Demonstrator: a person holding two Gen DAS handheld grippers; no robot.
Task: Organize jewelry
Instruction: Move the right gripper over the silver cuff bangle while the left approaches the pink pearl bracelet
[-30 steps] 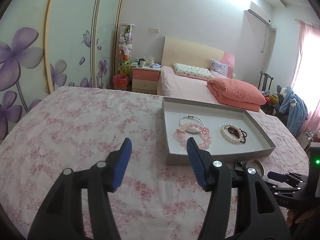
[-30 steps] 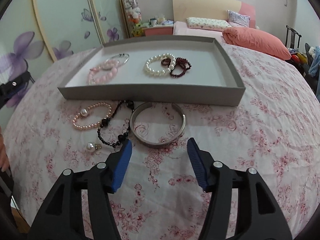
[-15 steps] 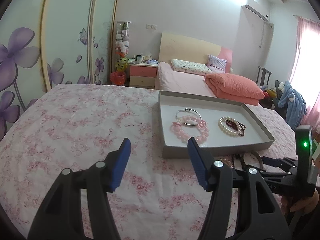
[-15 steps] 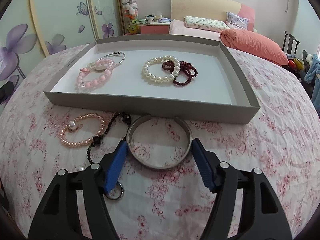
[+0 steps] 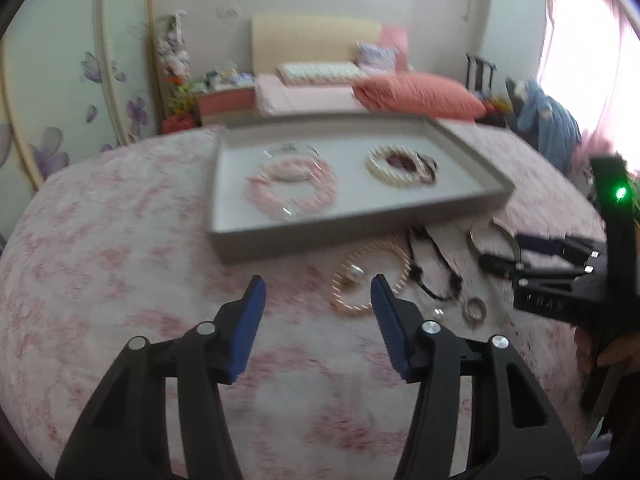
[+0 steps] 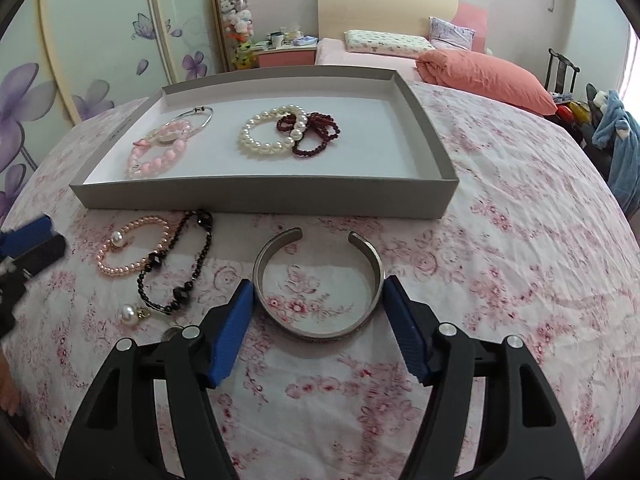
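Observation:
A grey tray (image 6: 260, 196) (image 5: 280, 240) holds a pink bead bracelet (image 6: 156, 160), a thin silver bangle (image 6: 200, 118), a white pearl bracelet (image 6: 260, 136) and dark red beads (image 6: 316, 136). In front of it on the floral cloth lie a silver cuff (image 6: 320, 334), a black bead bracelet (image 6: 200, 256) and a peach pearl bracelet (image 6: 120, 270) (image 5: 352, 308). My right gripper (image 6: 318, 288) (image 5: 502, 250) is open, its pads flanking the cuff close to its sides. My left gripper (image 5: 318, 284) (image 6: 40, 240) has its jaws closing with nothing between them; its right finger is at the peach bracelet's edge.
A small pearl earring (image 6: 128, 312) and a metal ring (image 5: 474, 309) lie near the black beads. The table is round and its edge falls away on all sides. Behind it stand a bed (image 6: 400, 52) and a wardrobe with flower doors (image 6: 100, 40).
My left gripper swung right and down towards the loose jewelry, its view now blurred. My right gripper moved forward until its fingers flank the silver cuff.

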